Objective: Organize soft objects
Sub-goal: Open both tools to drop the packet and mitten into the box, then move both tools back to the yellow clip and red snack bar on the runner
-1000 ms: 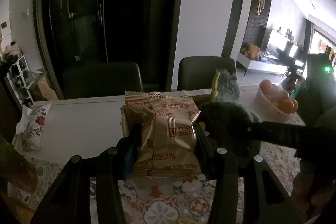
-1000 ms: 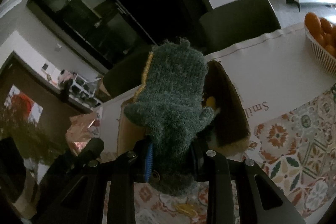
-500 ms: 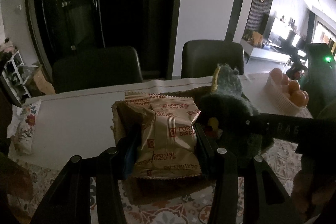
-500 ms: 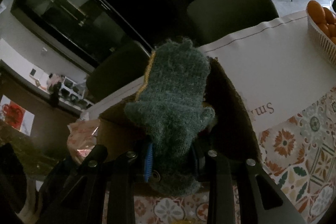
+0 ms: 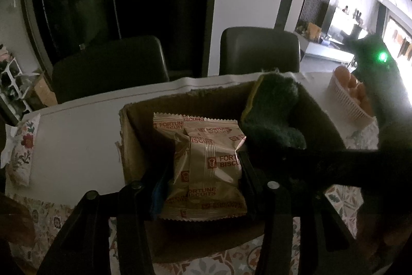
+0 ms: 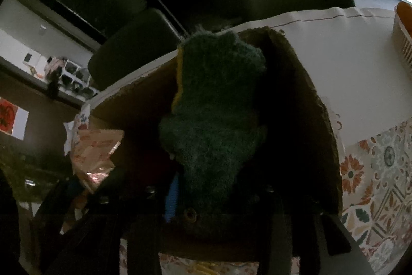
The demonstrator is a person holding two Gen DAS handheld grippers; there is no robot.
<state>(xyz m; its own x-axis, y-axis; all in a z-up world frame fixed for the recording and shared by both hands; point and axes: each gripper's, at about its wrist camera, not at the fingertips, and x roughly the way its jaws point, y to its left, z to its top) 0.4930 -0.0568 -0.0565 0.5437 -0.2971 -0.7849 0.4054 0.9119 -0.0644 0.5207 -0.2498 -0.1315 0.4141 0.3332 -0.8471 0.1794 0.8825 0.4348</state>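
Left gripper [image 5: 203, 182]: jaws just opening, biscuit pack [image 5: 206, 166] loose between them, inside box [image 5: 128, 146].
Right gripper [image 6: 216, 195]: jaws just opening around green knit toy [image 6: 213, 117]; contact unclear.
Room: toy near right wall.

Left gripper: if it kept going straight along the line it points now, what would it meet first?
Probably the inside of the cardboard box. The left gripper points down into it with the biscuit packet between its jaws, which have just been opening, so the packet would likely land first. Depth is unclear.
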